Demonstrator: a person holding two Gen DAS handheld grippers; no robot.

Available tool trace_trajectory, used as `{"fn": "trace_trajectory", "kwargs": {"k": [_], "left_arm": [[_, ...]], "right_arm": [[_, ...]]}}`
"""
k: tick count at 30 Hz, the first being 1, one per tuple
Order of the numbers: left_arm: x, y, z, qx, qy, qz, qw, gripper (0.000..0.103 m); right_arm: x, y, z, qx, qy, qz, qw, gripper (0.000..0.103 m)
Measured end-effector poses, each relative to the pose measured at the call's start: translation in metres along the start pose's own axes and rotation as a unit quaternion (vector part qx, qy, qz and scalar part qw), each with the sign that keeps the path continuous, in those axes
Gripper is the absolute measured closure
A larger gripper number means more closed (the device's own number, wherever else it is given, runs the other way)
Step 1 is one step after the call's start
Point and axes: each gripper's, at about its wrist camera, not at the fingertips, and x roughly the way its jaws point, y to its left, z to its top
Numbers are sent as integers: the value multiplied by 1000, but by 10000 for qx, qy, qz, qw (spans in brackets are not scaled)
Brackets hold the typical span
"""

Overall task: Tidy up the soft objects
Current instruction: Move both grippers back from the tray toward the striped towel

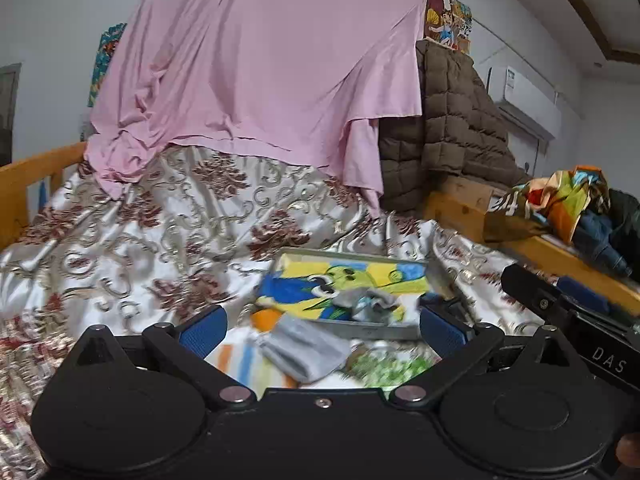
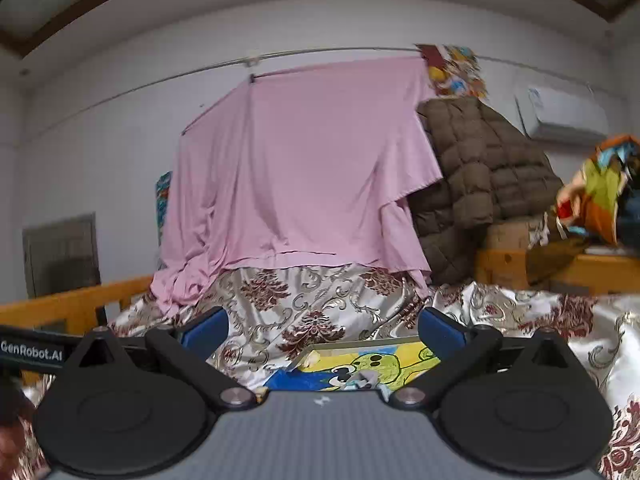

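A shallow tray (image 1: 384, 330) with a yellow, blue and green cartoon print lies on the floral bedspread (image 1: 132, 232). A crumpled grey sock (image 1: 370, 300) rests inside it. Just in front of the tray, between the fingers of my left gripper (image 1: 322, 330), lie a flat grey sock (image 1: 308, 350), a striped orange-and-blue cloth (image 1: 240, 360) and a green-patterned cloth (image 1: 390, 368). The left gripper stands open and holds nothing. My right gripper (image 2: 322, 334) is open too, hovering above the tray (image 2: 320, 350), with the grey sock (image 2: 366, 380) just below it.
A pink sheet (image 1: 260, 68) hangs from a rod at the head of the bed, beside a brown quilted blanket (image 1: 452, 112). Wooden bed rails (image 1: 24, 184) run along both sides. Colourful clothes (image 1: 568, 204) are heaped on the right ledge. The right gripper's body (image 1: 568, 312) shows at right.
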Motion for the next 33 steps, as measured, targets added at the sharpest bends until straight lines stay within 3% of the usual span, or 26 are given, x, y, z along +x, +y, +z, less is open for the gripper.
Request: {"fn": "trace_trajectory", "kwargs": {"k": [9,14,24,33], "left_arm": [[-21,22,-29,482,6,416,9980,1],[-22,40,-46,442,112,576,9973,1],[2,65,-69,278,440,953,9941,1],[15,75,-81,336,565,1103,9917,1]], "right_arm": [[-13,47,-29,-506,441,238,9975,0],[0,55,-41,-433,1171,550,9907,0],[19,44,-61,-139,1737,346,9841,0],[31,46,-78,-292,2141,273,9760,0]]}}
